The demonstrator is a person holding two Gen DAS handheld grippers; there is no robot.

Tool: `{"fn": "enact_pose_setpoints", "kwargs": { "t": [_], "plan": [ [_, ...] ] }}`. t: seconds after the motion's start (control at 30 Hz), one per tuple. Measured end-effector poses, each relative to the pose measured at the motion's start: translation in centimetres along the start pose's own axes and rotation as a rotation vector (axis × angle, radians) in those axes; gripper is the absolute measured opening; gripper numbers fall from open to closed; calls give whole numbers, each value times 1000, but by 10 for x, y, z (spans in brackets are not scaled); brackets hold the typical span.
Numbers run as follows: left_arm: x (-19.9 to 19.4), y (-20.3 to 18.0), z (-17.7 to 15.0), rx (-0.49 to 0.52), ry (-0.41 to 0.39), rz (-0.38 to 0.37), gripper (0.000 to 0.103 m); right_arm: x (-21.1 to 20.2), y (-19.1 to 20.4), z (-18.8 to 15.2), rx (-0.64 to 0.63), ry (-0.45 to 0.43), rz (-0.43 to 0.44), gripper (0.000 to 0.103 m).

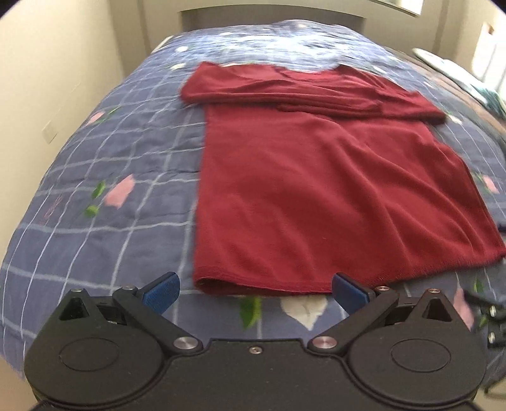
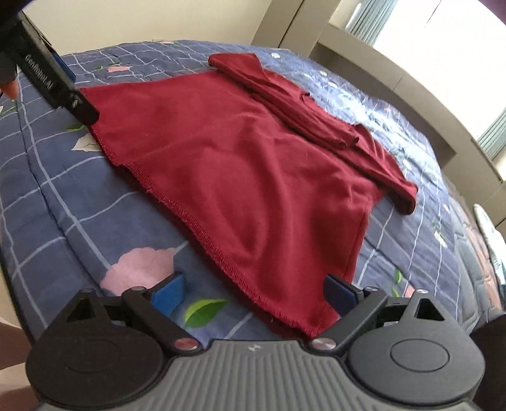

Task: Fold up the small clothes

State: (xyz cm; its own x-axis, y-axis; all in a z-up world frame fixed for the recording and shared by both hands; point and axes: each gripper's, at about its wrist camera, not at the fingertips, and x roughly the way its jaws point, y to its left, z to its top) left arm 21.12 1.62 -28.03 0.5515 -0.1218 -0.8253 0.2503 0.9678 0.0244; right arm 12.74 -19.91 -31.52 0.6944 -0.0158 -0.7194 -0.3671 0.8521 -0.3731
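A dark red shirt (image 1: pixel 316 177) lies flat on the bed, its sleeves folded across the far end. It also shows in the right wrist view (image 2: pixel 240 164). My left gripper (image 1: pixel 255 292) is open and empty, just short of the shirt's near hem at its left corner. My right gripper (image 2: pixel 254 294) is open and empty, its jaws on either side of the hem's right corner without touching it. The left gripper's body (image 2: pixel 53 79) appears at the upper left of the right wrist view, by the other hem corner.
The bed has a blue checked quilt (image 1: pixel 110 177) with pink flowers. A grey headboard (image 1: pixel 272 15) stands at the far end. A cream wall (image 1: pixel 57 79) runs along the left. More bedding (image 1: pixel 468 82) lies at the far right.
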Motion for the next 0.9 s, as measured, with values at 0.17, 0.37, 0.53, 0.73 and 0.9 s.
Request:
{"fn": "enact_pose_setpoints", "kwargs": {
  "t": [0.17,0.37,0.53,0.73,0.9],
  "plan": [
    [7,-15,-4,80,-6,-35,102,5,-5,2,9,-23,-26,77],
    [10,-31,-10,166,-24,-42,102,2,-12,8,36,-65,64,27],
    [7,-43,-15,242,-59,-44,102,-7,-34,27,173,-92,153,11],
    [19,-56,-14,290,-75,-52,102,-17,-67,54,330,-145,231,11],
    [35,-63,-6,306,-85,38,102,-19,-80,63,347,-165,245,11]
  ]
}}
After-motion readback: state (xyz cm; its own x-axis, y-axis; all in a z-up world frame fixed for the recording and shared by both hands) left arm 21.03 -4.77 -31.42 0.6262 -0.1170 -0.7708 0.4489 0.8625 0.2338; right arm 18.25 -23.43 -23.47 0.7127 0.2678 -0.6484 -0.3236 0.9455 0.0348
